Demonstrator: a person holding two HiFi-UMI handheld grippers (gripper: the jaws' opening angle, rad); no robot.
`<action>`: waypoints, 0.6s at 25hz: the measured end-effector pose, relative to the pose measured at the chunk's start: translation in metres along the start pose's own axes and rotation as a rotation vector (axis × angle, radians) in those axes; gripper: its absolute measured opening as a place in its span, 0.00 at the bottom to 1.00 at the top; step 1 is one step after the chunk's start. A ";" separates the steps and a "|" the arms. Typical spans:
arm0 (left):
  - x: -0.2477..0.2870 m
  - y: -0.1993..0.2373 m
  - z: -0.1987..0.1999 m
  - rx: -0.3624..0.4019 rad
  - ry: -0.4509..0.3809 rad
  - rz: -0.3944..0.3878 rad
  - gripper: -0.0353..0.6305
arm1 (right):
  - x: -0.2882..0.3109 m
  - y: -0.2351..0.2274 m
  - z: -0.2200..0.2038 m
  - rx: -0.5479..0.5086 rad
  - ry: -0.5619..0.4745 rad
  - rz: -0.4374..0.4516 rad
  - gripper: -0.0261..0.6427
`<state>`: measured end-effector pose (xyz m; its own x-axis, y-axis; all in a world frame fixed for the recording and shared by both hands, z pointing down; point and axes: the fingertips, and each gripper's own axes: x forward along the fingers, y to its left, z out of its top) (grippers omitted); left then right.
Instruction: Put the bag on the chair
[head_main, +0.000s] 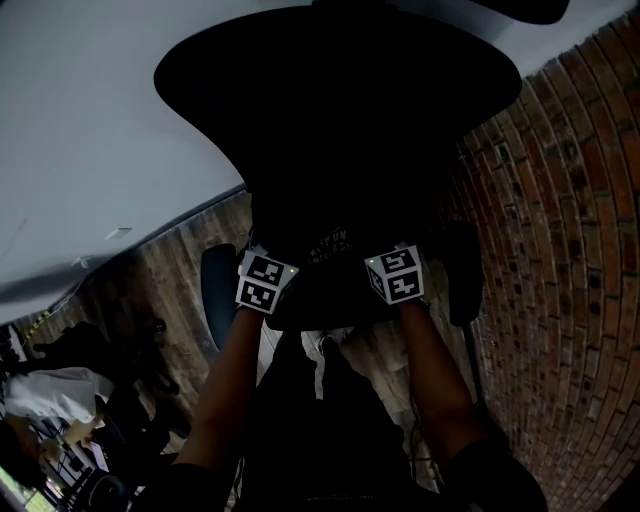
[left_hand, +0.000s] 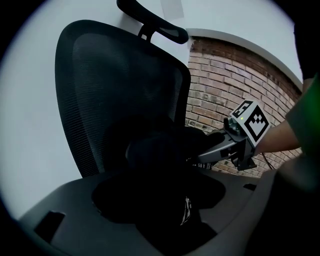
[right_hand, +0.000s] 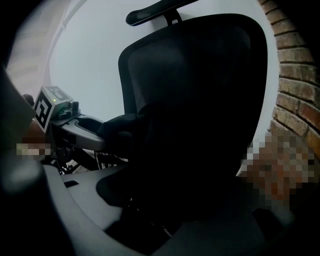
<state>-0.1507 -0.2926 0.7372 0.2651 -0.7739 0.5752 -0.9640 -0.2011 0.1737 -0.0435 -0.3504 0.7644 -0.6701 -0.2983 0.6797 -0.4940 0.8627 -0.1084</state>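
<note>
- Head view: the black bag (head_main: 330, 250) sits on the chair (head_main: 330, 90) seat, leaning against the mesh backrest.
- Left hand-held gripper (head_main: 268, 272) and right hand-held gripper (head_main: 392, 268) flank it, one at each side.
- Both are released, jaws spread wide, the bag's dark bulk between them.
- Brick wall (head_main: 560, 250) stands just right of the chair.

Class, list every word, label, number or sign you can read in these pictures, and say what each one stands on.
No text here can be read.
Pale print on the black bag: two short lines, too dim and small to read.
White mark on the bag, left gripper view: too thin to read.
Marker cubes: black-and-white square patterns only, no letters or numbers.
</note>
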 end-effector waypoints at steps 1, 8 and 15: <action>-0.004 -0.002 0.001 -0.002 -0.002 0.000 0.47 | -0.005 -0.001 0.003 0.003 -0.011 -0.010 0.42; -0.048 -0.001 0.017 -0.051 -0.064 0.053 0.47 | -0.044 0.005 0.027 -0.016 -0.069 -0.024 0.44; -0.081 -0.008 0.065 -0.001 -0.121 0.075 0.45 | -0.081 0.013 0.071 -0.019 -0.180 -0.054 0.44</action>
<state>-0.1653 -0.2670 0.6371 0.1878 -0.8533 0.4864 -0.9811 -0.1392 0.1346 -0.0350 -0.3443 0.6568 -0.7317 -0.4114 0.5435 -0.5229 0.8502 -0.0604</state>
